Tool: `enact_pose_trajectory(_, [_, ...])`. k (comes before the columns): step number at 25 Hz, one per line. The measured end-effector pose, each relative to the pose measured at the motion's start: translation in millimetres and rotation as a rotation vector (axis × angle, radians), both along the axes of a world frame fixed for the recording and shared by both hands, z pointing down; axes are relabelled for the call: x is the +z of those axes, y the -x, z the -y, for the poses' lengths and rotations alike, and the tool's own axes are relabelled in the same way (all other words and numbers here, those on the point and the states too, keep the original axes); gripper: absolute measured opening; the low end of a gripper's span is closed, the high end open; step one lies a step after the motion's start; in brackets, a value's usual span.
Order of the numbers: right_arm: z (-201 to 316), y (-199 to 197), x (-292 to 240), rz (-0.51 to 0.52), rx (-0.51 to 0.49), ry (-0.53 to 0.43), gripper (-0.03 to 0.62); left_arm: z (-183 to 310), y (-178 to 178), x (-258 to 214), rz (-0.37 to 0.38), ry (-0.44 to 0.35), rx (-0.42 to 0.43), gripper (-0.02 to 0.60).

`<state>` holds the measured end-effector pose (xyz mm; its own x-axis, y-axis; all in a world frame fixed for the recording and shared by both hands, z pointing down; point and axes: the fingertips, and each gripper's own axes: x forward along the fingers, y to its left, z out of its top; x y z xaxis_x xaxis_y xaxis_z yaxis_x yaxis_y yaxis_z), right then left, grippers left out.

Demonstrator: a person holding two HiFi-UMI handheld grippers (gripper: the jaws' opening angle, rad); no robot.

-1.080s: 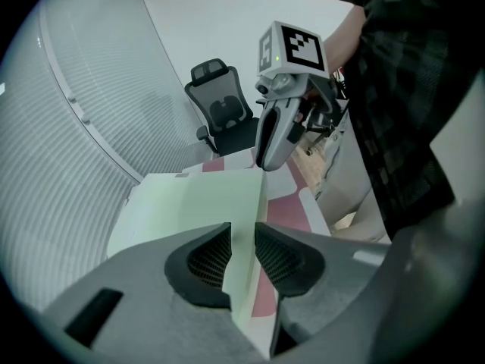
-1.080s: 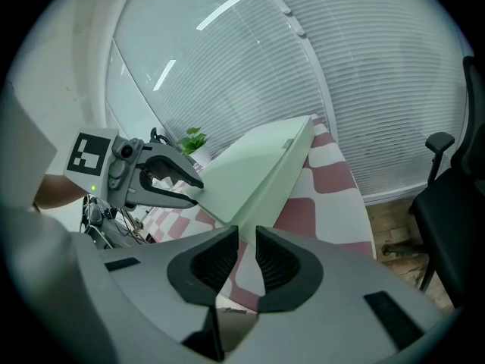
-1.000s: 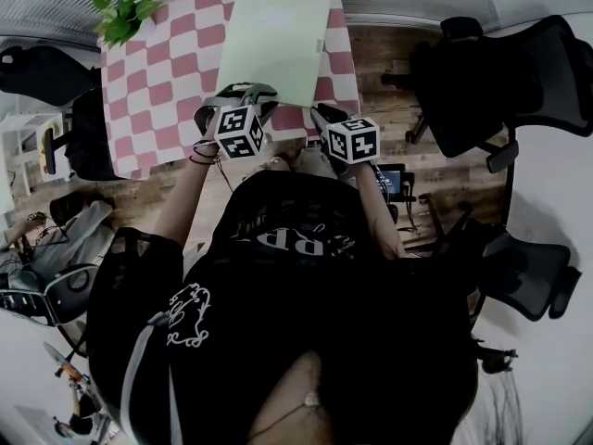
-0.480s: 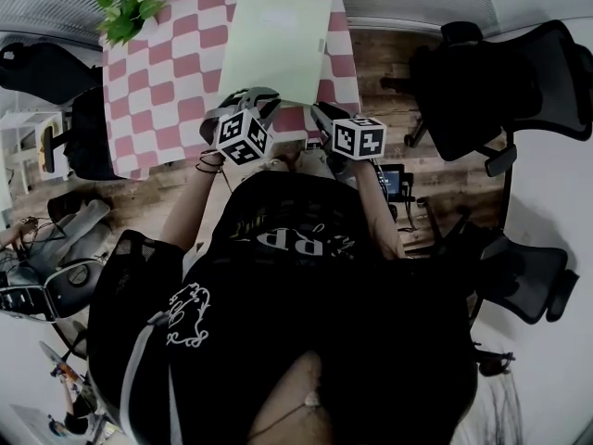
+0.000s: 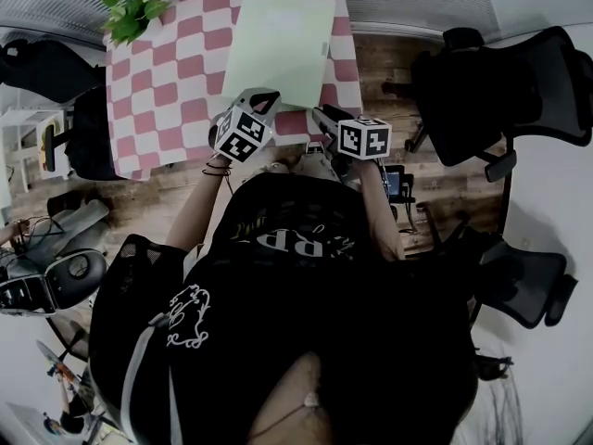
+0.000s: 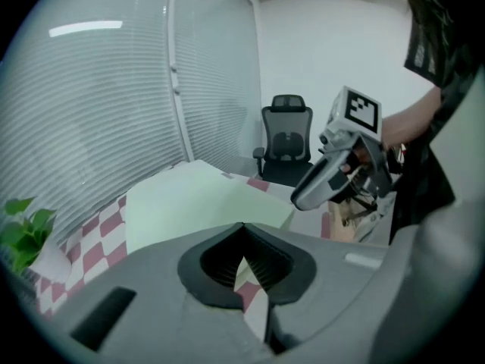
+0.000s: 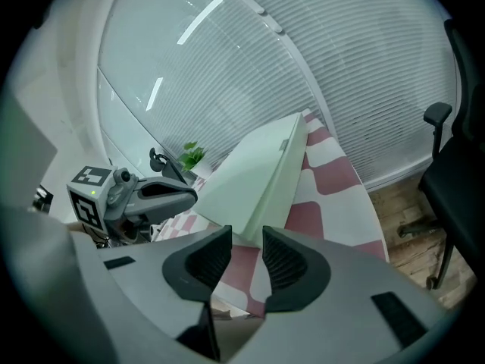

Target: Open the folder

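Note:
A pale green folder (image 5: 278,44) lies shut on the red-and-white checked table (image 5: 167,82), near its far right side. My left gripper (image 5: 263,98) hovers just short of the folder's near edge. Its jaws have just been closing and now meet, with nothing between them (image 6: 242,227). The folder (image 6: 189,203) spreads out beyond them. My right gripper (image 5: 320,114) hangs at the table's near right corner, open by a narrow gap (image 7: 246,237) that holds nothing. The folder's near corner (image 7: 261,173) shows just beyond its fingertips. Each gripper sees the other: the right gripper (image 6: 333,174) and the left gripper (image 7: 155,193).
A potted plant (image 5: 130,12) stands at the table's far left corner. Black office chairs (image 5: 500,82) stand on the wooden floor to the right, and another chair (image 5: 37,68) to the left. Window blinds (image 6: 91,112) run behind the table.
The left gripper has rolled on its own line and its jaws, spread apart a second ago, have closed. The right gripper has barely shifted. The folder lies as before.

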<state>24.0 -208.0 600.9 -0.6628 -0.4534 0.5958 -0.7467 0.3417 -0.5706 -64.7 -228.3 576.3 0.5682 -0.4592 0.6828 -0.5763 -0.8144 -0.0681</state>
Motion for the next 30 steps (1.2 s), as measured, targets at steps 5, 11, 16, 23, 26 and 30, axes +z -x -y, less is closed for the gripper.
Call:
enact_pose_trajectory(5, [-1, 2, 10, -0.076, -0.049, 0.0, 0.091, 11, -6, -14, 0.028, -0.065, 0.103, 0.014])
enact_pose_trajectory(11, [0, -2, 10, -0.081, -0.041, 0.014, 0.091, -11, -38, 5, 0.193, -0.068, 0.407, 0.278])
enact_pose_trajectory(16, [-2, -5, 10, -0.07, -0.018, 0.02, 0.091, -5, -45, 27, 0.322, -0.079, 0.477, 0.302])
enact_pose_trajectory(23, [-9, -2, 10, -0.049, -0.016, 0.022, 0.091, -8, -40, 29, 0.324, -0.054, 0.522, 0.186])
enact_pose_trajectory(26, [-8, -2, 8, -0.03, -0.004, 0.022, 0.091, -14, -40, 26, 0.277, -0.051, 0.491, 0.128])
enact_pose_trajectory(30, [0, -2, 5, -0.006, 0.021, 0.022, 0.091, -12, -41, 19, 0.211, -0.033, 0.446, 0.101])
